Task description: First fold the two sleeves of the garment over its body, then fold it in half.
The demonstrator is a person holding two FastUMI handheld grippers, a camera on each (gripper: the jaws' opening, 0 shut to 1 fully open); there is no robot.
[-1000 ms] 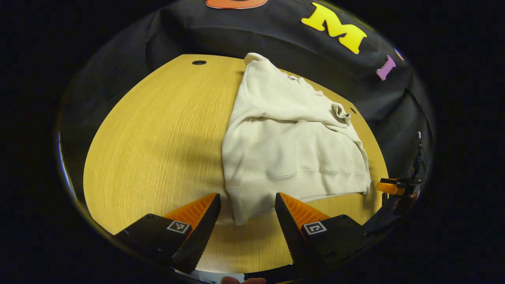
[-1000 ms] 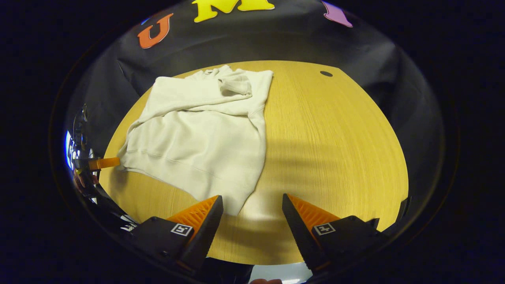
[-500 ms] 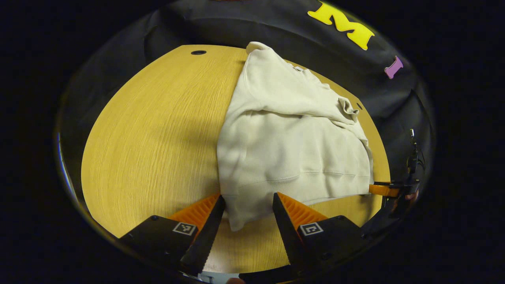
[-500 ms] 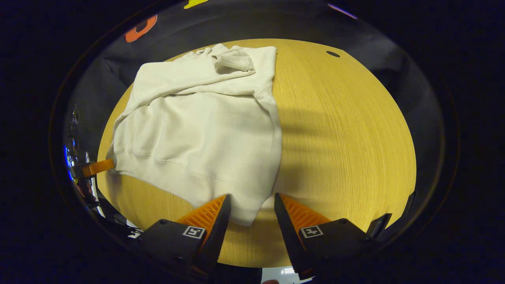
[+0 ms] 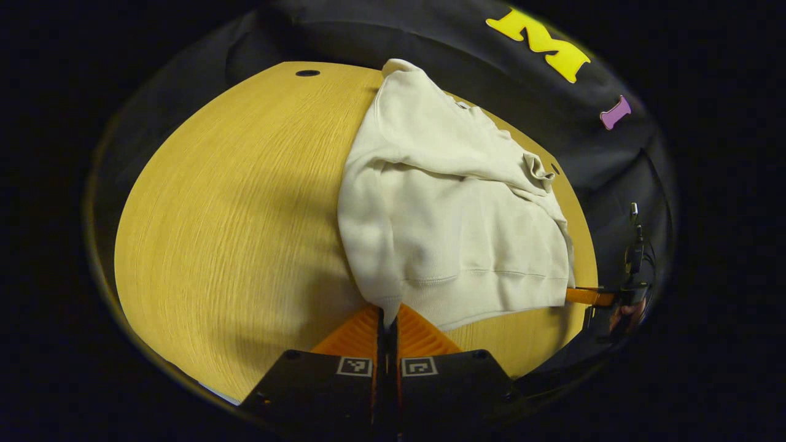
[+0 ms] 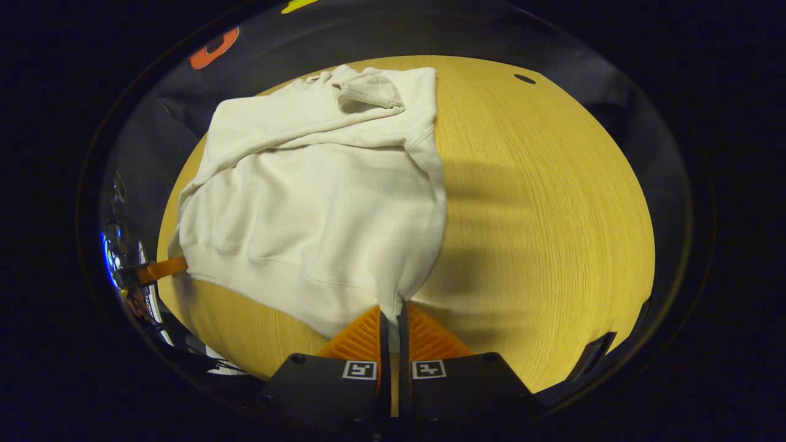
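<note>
Gripping now: both tools are pinching the near hem corners of the garment, one corner each.
Left tool [image 5: 387, 322]: its two fingers are pressing together on the hem corner nearest it, with a thin fold of cloth running up from between them.
Right tool [image 6: 393, 319]: its fingers are likewise closing tight on the opposite hem corner, cloth caught in the narrow slit between them.
Other tool seen from afar: in the left gripper view the right tool is showing at the far right edge, touching the hem's other corner; in the right gripper view the left tool is showing at the far left edge, doing the same.
Garment [image 5: 454, 215]: a cream sweatshirt is lying on the bench, its ribbed hem facing the tools and its collar pointing toward the wall.
Hem [image 6: 288, 276]: it is stretching between the two tools, slightly bunching up near each pinched corner.
Sleeves: both are lying folded across the chest, one cuff [image 6: 368, 92] sitting crumpled on top near the collar.
Bench [image 5: 233, 215]: a round, light wooden top is carrying the garment, with bare wood stretching to one side of it.
Bench hole [image 6: 524, 78]: a small dark opening is sitting near the far rim.
Wall: black cloth is hanging just behind the bench.
</note>
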